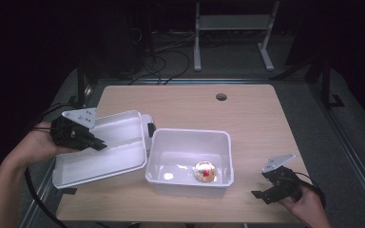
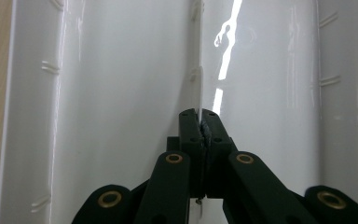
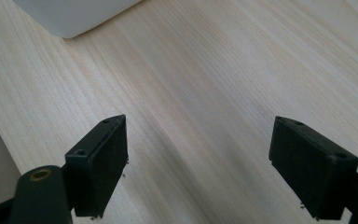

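A white plastic bin (image 1: 190,132) stands open on the wooden table, with a small clear ball with red inside (image 1: 204,171) lying on its floor. Left of it the white lid (image 1: 116,152) is held tilted, underside up. My left gripper (image 1: 102,145) is shut on the thin raised rib down the lid's middle. In the left gripper view the jaws (image 2: 199,122) pinch that rib, with the glossy lid (image 2: 121,93) behind them. Near the table's front right corner my right gripper (image 1: 260,185) stands open, with bare wood between its fingers (image 3: 198,154).
A black latch (image 1: 150,128) sits on the lid's edge next to the bin. A round cable hole (image 1: 221,97) is at the table's far side. A corner of the bin (image 3: 74,14) shows in the right gripper view. Cables and a white metal stand (image 1: 233,28) lie beyond the table.
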Demonstrator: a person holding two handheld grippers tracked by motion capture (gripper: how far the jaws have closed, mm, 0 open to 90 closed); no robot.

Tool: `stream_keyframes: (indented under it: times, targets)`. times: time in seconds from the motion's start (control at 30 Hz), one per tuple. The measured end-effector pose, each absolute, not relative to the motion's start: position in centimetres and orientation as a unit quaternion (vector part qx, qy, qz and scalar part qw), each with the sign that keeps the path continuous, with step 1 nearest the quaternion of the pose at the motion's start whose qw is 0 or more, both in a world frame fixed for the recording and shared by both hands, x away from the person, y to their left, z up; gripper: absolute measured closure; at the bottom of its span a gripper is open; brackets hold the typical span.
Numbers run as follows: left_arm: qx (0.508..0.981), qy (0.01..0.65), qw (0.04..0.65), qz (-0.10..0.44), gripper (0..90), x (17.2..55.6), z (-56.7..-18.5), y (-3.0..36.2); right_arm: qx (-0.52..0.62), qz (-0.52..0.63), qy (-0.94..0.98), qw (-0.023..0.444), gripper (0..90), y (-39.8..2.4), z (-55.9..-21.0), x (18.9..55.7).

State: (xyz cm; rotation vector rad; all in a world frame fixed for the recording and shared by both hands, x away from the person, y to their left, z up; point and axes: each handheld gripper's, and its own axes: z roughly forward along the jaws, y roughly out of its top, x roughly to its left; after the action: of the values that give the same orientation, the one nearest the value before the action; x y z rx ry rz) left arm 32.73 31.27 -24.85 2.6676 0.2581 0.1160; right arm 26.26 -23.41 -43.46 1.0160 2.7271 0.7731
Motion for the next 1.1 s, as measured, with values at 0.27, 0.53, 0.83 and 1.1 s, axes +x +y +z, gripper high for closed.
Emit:
stream_keyframes:
  times: [0.27,0.53,0.83,1.1]
  targets:
    - [0.97,0.08,0.226,0.043,89.4,33.2,-23.9,28.1,0.33,0.256,0.906,0.065,19.0,-23.0,-43.4,26.4]
    - [0.975,0.048,0.213,0.036,89.4,34.2,-23.9,22.8,0.338,0.265,0.901,0.066,19.1,-23.5,-43.1,26.2]
    - [0.978,0.016,0.21,0.002,89.4,35.5,-25.5,17.1,0.343,0.265,0.898,0.067,19.0,-24.1,-43.1,26.0]
    - [0.979,0.002,0.204,-0.021,89.5,36.5,-26.8,13.1,0.344,0.268,0.898,0.067,18.6,-24.0,-43.0,26.1]
